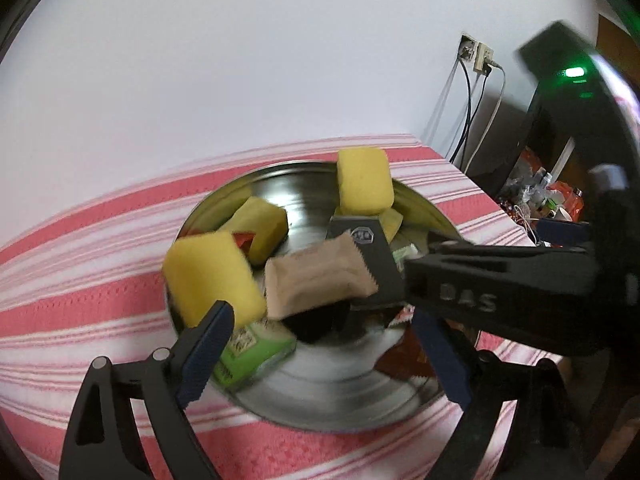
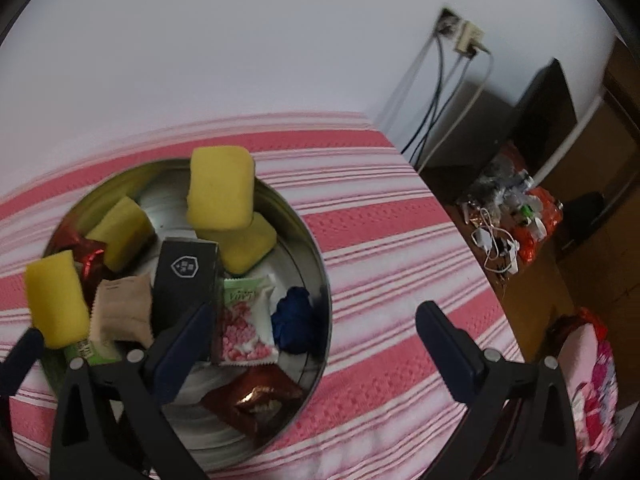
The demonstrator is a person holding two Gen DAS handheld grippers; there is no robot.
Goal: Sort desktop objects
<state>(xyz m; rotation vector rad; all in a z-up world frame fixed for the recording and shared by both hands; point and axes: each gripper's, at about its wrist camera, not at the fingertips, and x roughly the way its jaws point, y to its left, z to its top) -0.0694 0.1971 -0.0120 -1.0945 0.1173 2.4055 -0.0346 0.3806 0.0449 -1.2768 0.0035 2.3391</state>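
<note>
A round metal tin sits on a pink striped cloth and holds several yellow sponges, a beige packet, a black box, a green packet, a pink-and-white candy packet, a blue crumpled piece and red-brown wrappers. My left gripper is open above the tin. My right gripper is open over the tin's right rim and holds nothing. The right gripper's body crosses the left wrist view.
The striped cloth covers the table to its right edge. Beyond it stands a low wooden surface with cables, a charger and orange bags. A wall socket with cords is behind. A white wall lies at the back.
</note>
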